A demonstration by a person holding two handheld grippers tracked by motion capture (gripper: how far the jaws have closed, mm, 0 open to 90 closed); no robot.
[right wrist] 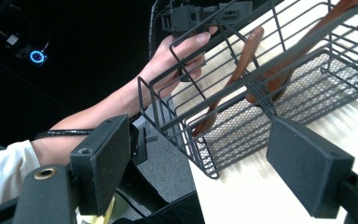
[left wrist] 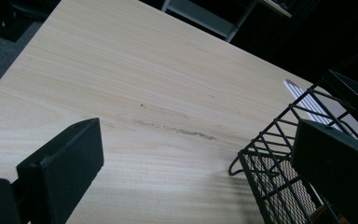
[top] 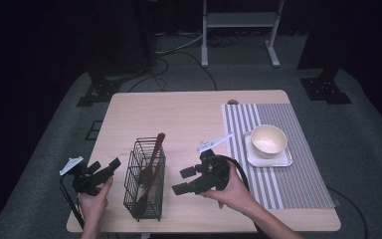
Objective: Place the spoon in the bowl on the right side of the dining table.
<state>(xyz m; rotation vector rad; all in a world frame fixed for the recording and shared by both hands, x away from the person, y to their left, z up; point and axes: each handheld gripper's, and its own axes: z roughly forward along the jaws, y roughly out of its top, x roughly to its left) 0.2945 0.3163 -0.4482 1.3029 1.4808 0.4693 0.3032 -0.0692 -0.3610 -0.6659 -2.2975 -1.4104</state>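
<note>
Between the two hands, near the front edge of the pale wooden table (top: 179,109), stands the black wire-mesh caddy (top: 145,180) with two dark brown wooden utensils (top: 151,167) leaning inside it. The right gripper (top: 185,180) has its black jaws spread wide with nothing between them, and it points leftward at the caddy's near side, just beside it but not touching. In the right gripper view the basket's corner sits between the two pads, a little beyond them. The left gripper (top: 105,167) is likewise parted and empty, its jaws angled up and rightward toward the caddy's left wall; in the left gripper view the wire rim (left wrist: 279,154) lies beside the right pad, apart from it.

My reading is that this is the approach step, with neither tool committed to a grasp yet. The next move likely calls for the right gripper to rise to a utensil handle above the rim and close on it, while the left steadies the light basket against tipping.

The right hand (top: 234,189) wraps the gripper body from behind, wrist low over the table. The left hand (top: 93,203) holds its tool tilted upward near the table's front left corner. Farther right, a cream bowl (top: 268,140) sits on a white square tray (top: 251,157) on a grey striped placemat (top: 288,184).
</note>
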